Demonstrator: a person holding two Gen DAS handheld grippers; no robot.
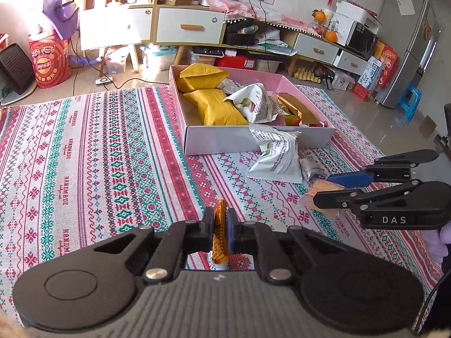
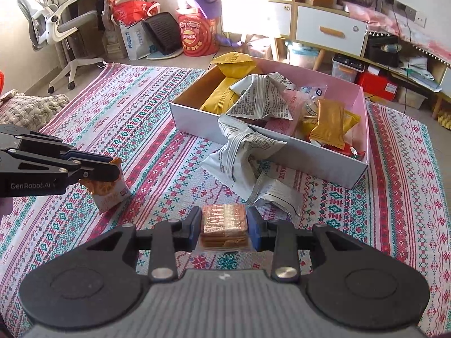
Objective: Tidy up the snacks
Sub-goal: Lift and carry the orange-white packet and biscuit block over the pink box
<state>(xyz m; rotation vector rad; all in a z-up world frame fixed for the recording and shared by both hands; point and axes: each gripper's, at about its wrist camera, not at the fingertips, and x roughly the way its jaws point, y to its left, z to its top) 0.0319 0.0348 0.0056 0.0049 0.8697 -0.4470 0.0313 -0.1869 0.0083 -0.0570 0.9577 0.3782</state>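
Left gripper (image 1: 219,219) is clamping a slim orange-and-white snack sachet (image 1: 220,239) above the patterned woven cloth (image 1: 98,155); right gripper (image 2: 224,222) is squeezing a clear-wrapped square biscuit stack (image 2: 224,224) near the pink cardboard box (image 2: 282,146).

Two close wrist views, sharing box (image 1: 253,138)

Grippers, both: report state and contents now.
Left gripper: closed on a small orange snack packet.
Right gripper: closed on a clear-wrapped stack of crackers.
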